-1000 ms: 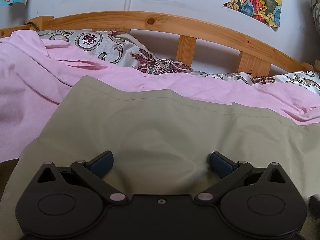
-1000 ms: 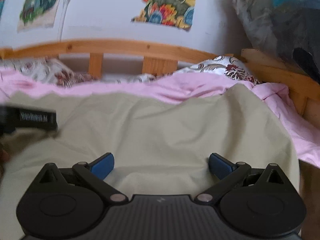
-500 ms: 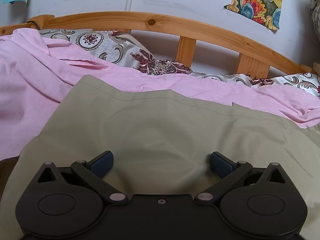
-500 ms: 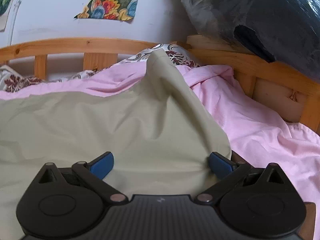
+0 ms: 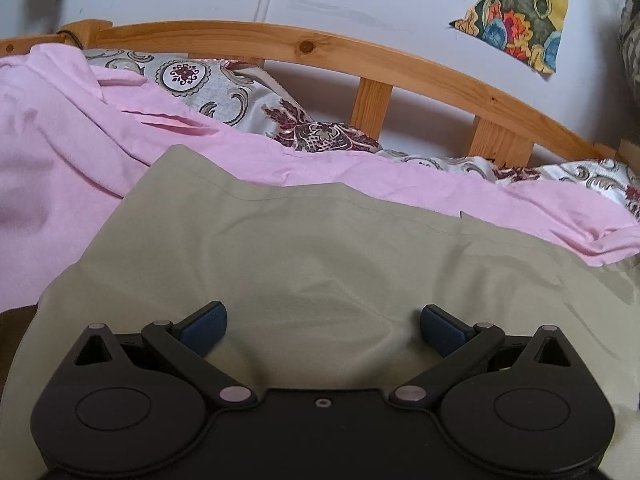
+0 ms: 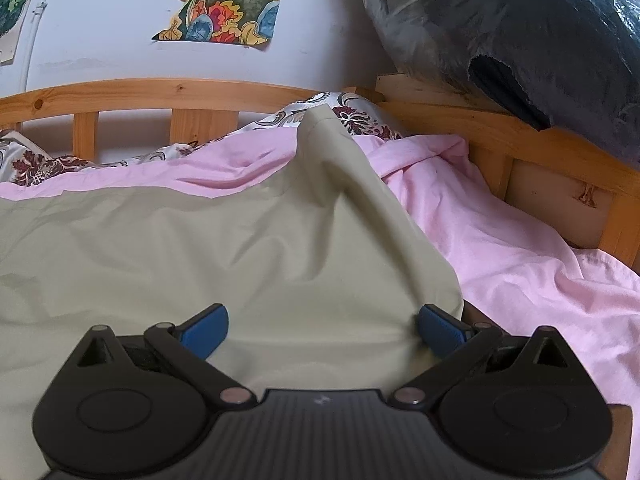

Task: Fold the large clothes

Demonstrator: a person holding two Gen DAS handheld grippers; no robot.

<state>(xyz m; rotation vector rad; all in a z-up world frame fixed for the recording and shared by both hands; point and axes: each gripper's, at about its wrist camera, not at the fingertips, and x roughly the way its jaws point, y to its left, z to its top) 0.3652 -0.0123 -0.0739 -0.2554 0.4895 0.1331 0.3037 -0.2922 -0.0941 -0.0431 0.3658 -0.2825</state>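
Note:
A large olive-green garment (image 5: pixel 320 248) lies spread over a pink sheet on the bed. My left gripper (image 5: pixel 323 326) is open over its near part, holding nothing. The garment also fills the right wrist view (image 6: pixel 200 248), where a fold ridge (image 6: pixel 352 184) runs from the far corner down toward me. My right gripper (image 6: pixel 323 326) is open just above the cloth near its right edge, with the right blue pad (image 6: pixel 440 328) at the foot of the ridge.
The pink sheet (image 5: pixel 60 168) (image 6: pixel 520 252) covers the bed. Patterned pillows (image 5: pixel 224 92) lie against a wooden headboard (image 5: pixel 360 52). A wooden side rail (image 6: pixel 540 148) runs at the right, with a dark plastic-wrapped bundle (image 6: pixel 520 40) above it.
The right gripper swung right along the garment toward its right edge and the fold ridge came into view. The left gripper barely moved. Both stayed open.

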